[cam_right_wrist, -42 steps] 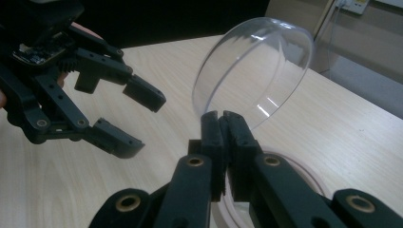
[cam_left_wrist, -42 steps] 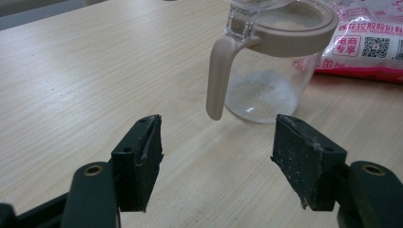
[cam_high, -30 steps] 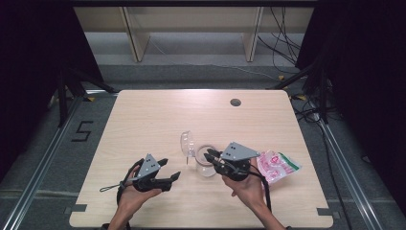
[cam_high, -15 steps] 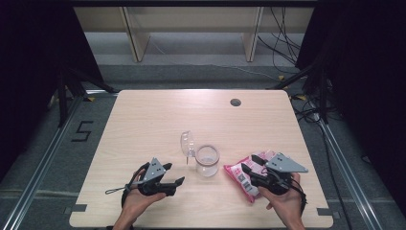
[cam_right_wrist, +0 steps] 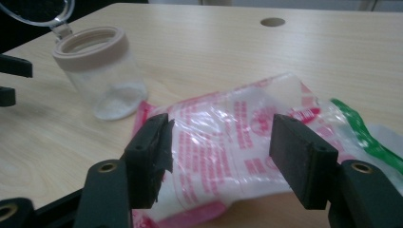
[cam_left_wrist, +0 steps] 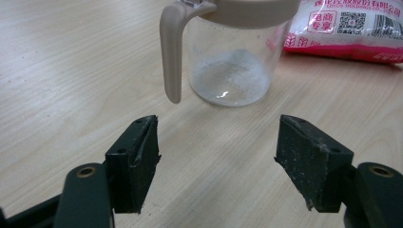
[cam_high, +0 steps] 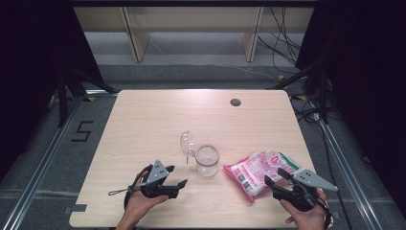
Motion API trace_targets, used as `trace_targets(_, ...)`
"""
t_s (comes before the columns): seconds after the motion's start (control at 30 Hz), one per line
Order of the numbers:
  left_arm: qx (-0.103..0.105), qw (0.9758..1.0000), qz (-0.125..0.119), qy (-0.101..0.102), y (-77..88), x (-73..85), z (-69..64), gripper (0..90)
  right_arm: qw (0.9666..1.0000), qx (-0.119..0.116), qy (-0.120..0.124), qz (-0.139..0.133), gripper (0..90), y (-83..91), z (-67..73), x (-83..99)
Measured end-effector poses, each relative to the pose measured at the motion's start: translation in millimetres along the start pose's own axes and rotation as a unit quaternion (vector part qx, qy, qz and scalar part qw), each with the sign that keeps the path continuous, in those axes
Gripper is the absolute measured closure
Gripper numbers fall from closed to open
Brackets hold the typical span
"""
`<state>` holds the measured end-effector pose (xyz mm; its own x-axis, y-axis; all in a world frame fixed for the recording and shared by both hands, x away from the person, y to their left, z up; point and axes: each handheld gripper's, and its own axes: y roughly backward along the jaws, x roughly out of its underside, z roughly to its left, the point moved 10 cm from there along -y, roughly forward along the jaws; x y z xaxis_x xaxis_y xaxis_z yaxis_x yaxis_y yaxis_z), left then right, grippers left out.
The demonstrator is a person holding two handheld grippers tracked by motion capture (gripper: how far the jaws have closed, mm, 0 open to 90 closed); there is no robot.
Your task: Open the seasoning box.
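Step in hand looks like picking up the pink-and-white crinkly plastic packet lying flat on the pale wooden bench, just right of the small clear glass jar with beige collar and flipped-open clear lid. Right gripper, held low near the front edge, has just been opening its jaws, which now stand apart over the packet's near end, apparently not pressing it; next it must settle and close. Left gripper rests released, empty, pointing toward the jar.

Pink-white bag flat beside open jar
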<state>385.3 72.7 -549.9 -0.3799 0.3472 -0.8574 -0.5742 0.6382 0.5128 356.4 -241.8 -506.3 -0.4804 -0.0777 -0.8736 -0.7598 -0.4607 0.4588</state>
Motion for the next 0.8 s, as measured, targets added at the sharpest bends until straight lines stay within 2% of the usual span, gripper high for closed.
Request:
trace_targets(0.03, -0.003, 1.0, 0.0, 0.003, -0.1, -0.2, -0.3, 30.7, 0.9998, 0.007, 0.016, -0.006, 39.8, 0.5, -6.5, 0.3)
trace_targets(0.07, -0.002, 1.0, -0.002, 0.006, -0.6, -0.7, -0.8, 30.6, 1.0, 0.006, -0.007, 0.002, 39.7, 2.4, -6.1, 4.6)
trace_targets(0.1, -0.003, 1.0, -0.002, 0.006, -0.5, -0.4, -0.8, 30.7, 1.0, 0.006, 0.001, 0.004, 39.5, 3.9, -9.2, 6.0)
trace_targets(0.13, -0.001, 1.0, -0.001, 0.002, -0.4, -0.1, -0.8, 30.7, 0.9998, 0.011, -0.017, 0.009, 39.5, 6.0, -8.9, 8.7)
trace_targets(0.23, 0.001, 1.0, 0.002, 0.0, -0.6, 0.5, -0.9, 30.7, 0.9996, 0.017, -0.022, 0.007, 38.7, 6.2, -14.6, 13.4)
trace_targets(0.27, 0.001, 1.0, 0.002, -0.003, -0.6, 0.4, -0.7, 30.6, 0.9992, 0.014, -0.035, 0.012, 38.3, 7.0, -14.4, 15.8)
trace_targets(0.37, 0.003, 1.0, 0.001, -0.002, -1.0, 1.0, -1.6, 30.6, 0.9992, 0.012, -0.033, 0.018, 37.0, 6.8, -21.2, 21.9)
trace_targets(0.43, 0.004, 1.0, 0.002, -0.001, -1.4, 1.2, -1.6, 30.6, 0.9981, 0.005, -0.059, 0.015, 36.1, 6.8, -18.6, 23.3)
trace_targets(0.47, 0.005, 1.0, -0.004, 0.003, -2.6, 0.5, -2.2, 30.6, 0.9983, 0.013, -0.055, 0.018, 34.8, 6.1, -21.6, 24.8)
trace_targets(0.5, 0.004, 1.0, 0.005, -0.001, -1.8, 2.5, -0.9, 30.6, 0.9984, 0.01, -0.052, 0.023, 33.4, 6.1, -22.3, 26.0)
trace_targets(0.53, 0.004, 1.0, 0.006, 0.001, -1.9, 2.9, -1.3, 30.6, 0.9973, 0.009, -0.067, 0.027, 33.2, 4.9, -20.8, 28.6)
trace_targets(0.57, 0.006, 1.0, 0.007, 0.002, -2.0, 3.0, -1.9, 30.6, 0.9983, 0.01, -0.047, 0.032, 32.8, 3.7, -25.8, 30.3)
trace_targets(0.6, 0.006, 1.0, 0.005, -0.003, -1.9, 2.3, -1.5, 30.6, 0.9971, 0.012, -0.065, 0.037, 32.0, 4.2, -24.1, 31.6)
trace_targets(0.63, 0.012, 0.9999, -0.001, 0.001, -3.0, 0.7, -3.5, 30.6, 0.9974, 0.001, -0.06, 0.04, 31.7, 4.3, -24.5, 31.5)
trace_targets(0.67, 0.008, 1.0, 0.003, 0.004, -2.7, 1.3, -3.8, 30.6, 0.998, 0.005, -0.054, 0.031, 30.7, 3.0, -26.5, 30.3)
trace_targets(0.7, 0.006, 1.0, 0.003, -0.003, -2.7, 1.0, -3.4, 30.4, 0.9975, -0.001, -0.065, 0.028, 29.0, 2.0, -23.7, 29.6)
trace_targets(0.73, 0.006, 0.9999, 0.007, -0.012, -2.1, 1.5, -2.8, 30.3, 0.9983, -0.005, -0.051, 0.027, 28.7, 0.1, -26.0, 29.0)
trace_targets(0.77, 0.01, 0.9998, 0.007, -0.015, -1.9, 1.5, -3.5, 30.2, 0.9978, 0.008, -0.056, 0.035, 28.5, 0.2, -28.3, 31.1)
trace_targets(0.8, 0.011, 0.9999, 0.008, -0.002, -2.0, 1.9, -5.3, 30.2, 0.9978, 0.003, -0.057, 0.035, 28.4, -1.4, -28.5, 30.6)
